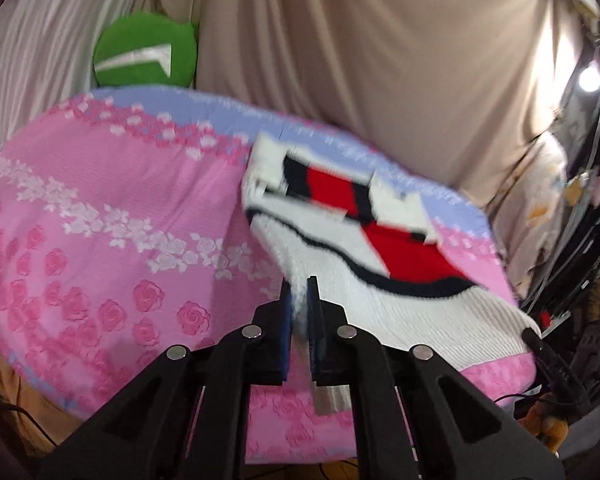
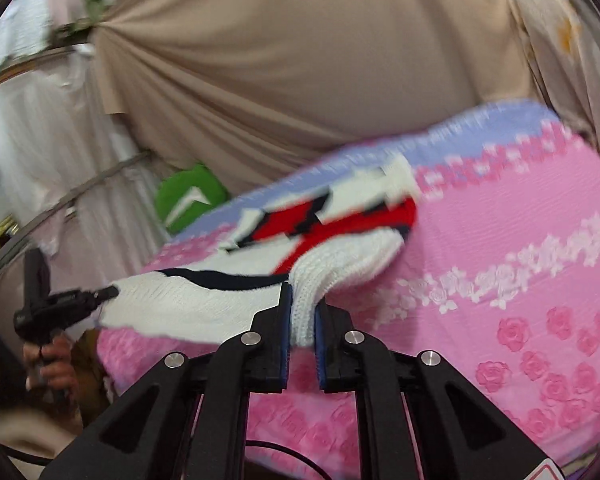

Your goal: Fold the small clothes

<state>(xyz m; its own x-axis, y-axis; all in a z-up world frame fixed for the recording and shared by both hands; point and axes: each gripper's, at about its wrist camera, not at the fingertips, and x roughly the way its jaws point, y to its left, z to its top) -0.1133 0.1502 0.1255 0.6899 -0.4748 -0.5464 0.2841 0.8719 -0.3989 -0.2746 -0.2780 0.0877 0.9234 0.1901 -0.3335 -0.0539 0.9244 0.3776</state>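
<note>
Gripping the hem of a white knit sweater [image 1: 400, 312], the left gripper [image 1: 299, 292] has its blue pads clenched on a bunched fold of the fabric, a short tab of knit hanging out below the jaws. The sweater, with red panels and dark navy bands, slopes away from the jaws toward 1 o'clock, its near edge lifted off the pink rose-patterned cover [image 1: 100, 240] and its far part lying on the cover close to the lilac band at the far edge. A green cushion [image 1: 146, 54] sits behind the cover at 10 o'clock, against beige drapes [image 1: 360, 40]. At 4 o'clock the tip of the other tool meets the sweater's edge.

In the right wrist view, the right gripper [image 2: 303, 312] is likewise clamped on a thick roll of the white knit. The sweater [image 2: 188, 300] stretches from these jaws toward 9 o'clock, where the left gripper [image 2: 110, 292] holds its other corner, a hand [image 2: 50, 368] wrapped around that tool's grip. The red and navy part runs toward 1 o'clock over the cover [image 2: 520, 280]. The cushion [image 2: 190, 200] shows at 10 o'clock. Both views are motion-blurred.
</note>
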